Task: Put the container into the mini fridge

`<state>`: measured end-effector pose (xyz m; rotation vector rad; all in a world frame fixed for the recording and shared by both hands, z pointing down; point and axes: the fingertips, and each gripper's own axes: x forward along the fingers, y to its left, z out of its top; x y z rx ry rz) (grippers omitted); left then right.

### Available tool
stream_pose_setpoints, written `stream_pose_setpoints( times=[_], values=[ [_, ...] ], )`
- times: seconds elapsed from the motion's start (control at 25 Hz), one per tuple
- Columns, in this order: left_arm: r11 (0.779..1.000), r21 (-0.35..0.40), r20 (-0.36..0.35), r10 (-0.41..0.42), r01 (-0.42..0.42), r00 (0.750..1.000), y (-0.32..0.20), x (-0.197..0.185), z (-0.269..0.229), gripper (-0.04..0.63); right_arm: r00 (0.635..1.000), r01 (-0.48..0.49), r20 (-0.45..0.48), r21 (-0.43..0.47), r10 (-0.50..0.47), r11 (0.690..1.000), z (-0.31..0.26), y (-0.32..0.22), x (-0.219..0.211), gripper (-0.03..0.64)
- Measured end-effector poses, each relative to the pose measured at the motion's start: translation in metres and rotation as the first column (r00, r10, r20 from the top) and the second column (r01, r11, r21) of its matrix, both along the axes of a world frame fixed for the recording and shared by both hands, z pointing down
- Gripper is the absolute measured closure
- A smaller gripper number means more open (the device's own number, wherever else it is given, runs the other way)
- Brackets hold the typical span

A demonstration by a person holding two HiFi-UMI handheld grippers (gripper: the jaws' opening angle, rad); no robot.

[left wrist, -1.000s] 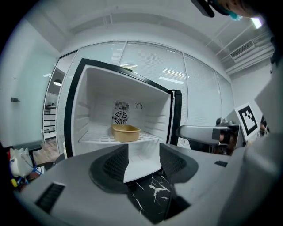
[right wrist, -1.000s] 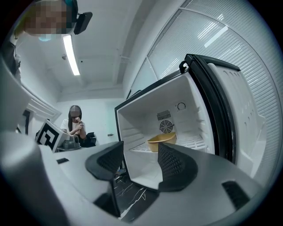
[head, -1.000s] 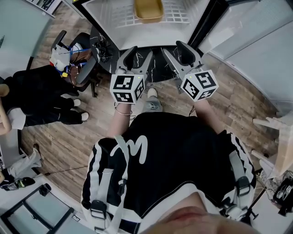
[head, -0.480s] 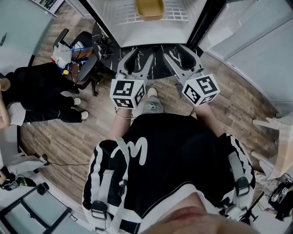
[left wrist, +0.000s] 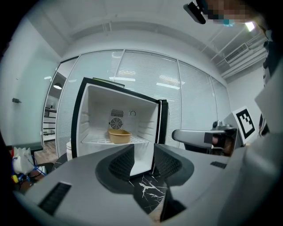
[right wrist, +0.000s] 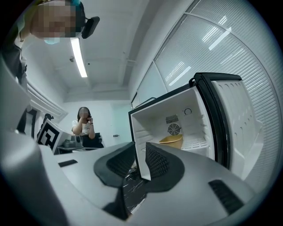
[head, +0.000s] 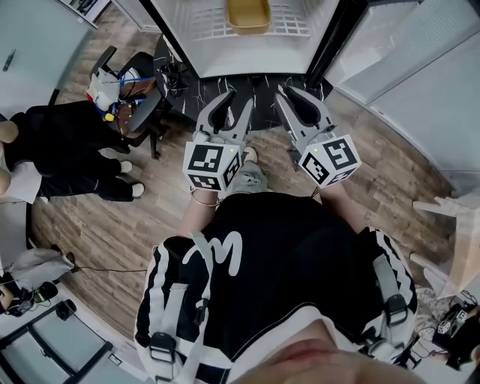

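The tan container [head: 247, 15] [left wrist: 119, 136] [right wrist: 171, 141] rests on the wire shelf inside the open white mini fridge [head: 187, 45] [left wrist: 95, 114] [right wrist: 154, 119]. Both grippers hang in front of the fridge, well short of it and level. In the head view my left gripper [head: 231, 105] [left wrist: 143, 154] is at the left and my right gripper [head: 294, 96] [right wrist: 140, 156] at the right. The jaws of both have just been closing. A gap still shows between each pair, narrower on the right, with nothing between them. Neither gripper touches the container.
The fridge door [head: 337, 34] stands open at the right. A black marbled surface [head: 259, 86] lies under the fridge front. A seated person in black [head: 67, 161] and an office chair [head: 131, 97] with clutter are at the left. The floor is wood plank [head: 390, 165].
Both grippers have drawn back from the fridge toward my body. Their jaws have narrowed, the right pair more, with nothing in them. The container stays on the shelf.
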<state>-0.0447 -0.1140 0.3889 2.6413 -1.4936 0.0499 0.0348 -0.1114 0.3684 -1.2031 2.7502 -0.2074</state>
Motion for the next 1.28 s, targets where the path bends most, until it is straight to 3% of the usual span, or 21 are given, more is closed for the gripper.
stream_pose_setpoints(
  times=[0.88, 1.28],
  values=[
    [0.999, 0.013, -0.020, -0.037, 0.038, 0.999, 0.018, 0.005, -0.007, 0.577, 1.000, 0.020, 0.004, -0.005, -0.020, 1.000, 0.000, 0.023, 0.003, 0.603],
    [0.999, 0.024, -0.020, -0.025, 0.026, 0.999, 0.026, 0.013, -0.008, 0.584, 1.000, 0.019, 0.001, -0.002, -0.019, 1.000, -0.001, 0.028, 0.007, 0.606]
  ],
)
